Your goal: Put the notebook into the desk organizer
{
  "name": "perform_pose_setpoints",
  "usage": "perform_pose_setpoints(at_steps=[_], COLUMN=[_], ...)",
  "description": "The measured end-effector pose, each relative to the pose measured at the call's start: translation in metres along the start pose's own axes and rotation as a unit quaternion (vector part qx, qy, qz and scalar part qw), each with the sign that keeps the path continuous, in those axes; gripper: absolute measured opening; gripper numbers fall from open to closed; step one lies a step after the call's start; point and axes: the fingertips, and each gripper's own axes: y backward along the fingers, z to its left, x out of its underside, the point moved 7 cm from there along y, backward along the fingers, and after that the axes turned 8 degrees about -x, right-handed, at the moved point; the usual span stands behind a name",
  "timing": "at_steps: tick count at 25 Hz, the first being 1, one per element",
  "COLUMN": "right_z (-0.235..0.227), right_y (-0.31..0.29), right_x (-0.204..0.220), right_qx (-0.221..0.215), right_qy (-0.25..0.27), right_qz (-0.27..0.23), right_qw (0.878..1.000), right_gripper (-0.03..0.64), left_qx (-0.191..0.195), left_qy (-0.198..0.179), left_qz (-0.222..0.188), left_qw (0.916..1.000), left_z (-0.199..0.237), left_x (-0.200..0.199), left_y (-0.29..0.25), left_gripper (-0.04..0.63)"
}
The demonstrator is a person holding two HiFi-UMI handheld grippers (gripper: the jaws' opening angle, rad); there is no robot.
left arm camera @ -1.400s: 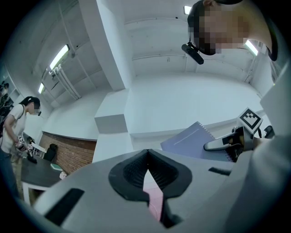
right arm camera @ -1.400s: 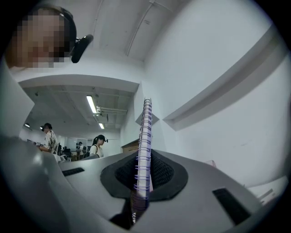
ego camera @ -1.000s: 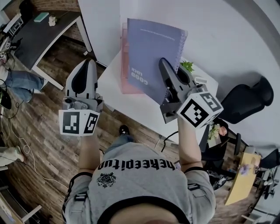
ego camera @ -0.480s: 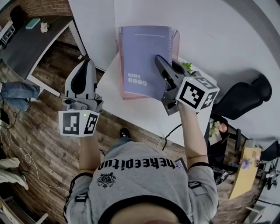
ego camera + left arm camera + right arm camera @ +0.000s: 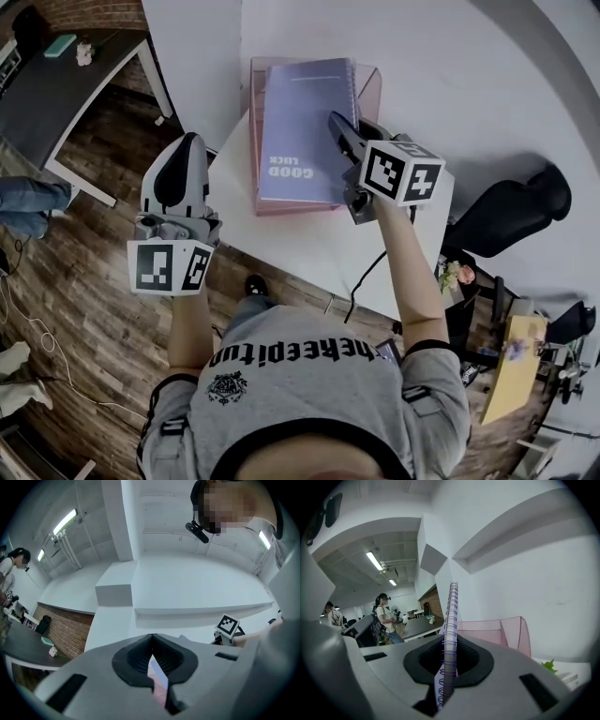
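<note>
Pinching notebook by spiral edge, right claw

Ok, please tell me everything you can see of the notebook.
The notebook has a plain blue-violet cover with white print GOOD LUCK near one end and a wire spiral binding along one side. It is closed and looks like thin card. The right gripper is shut on its spiral edge, holding it at the pink mesh desk organizer; whether it touches the organizer cannot be told.
</note>
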Motion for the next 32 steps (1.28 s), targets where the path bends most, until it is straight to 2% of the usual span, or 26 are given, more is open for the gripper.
perform_pose_setpoints(at_steps=[18, 32], right_z=[-0.035, -0.050], right_y=[-0.053, -0.076], right_x=[0.016, 0.030], right_qx=[0.059, 0.111], right_qy=[0.059, 0.089], right_qz=[0.098, 0.143], right_qw=[0.992, 0.979], right_gripper=[0.046, 0.100], left_qx=[0.006, 0.003], left_qy=[-0.009, -0.007], left_qz=[0.009, 0.019], left_qw=[0.9999, 0.9998], left_z=[0.010, 0.022], left_x=[0.009, 0.021], left_y=[-0.023, -0.033], left_gripper=[0.003, 0.003])
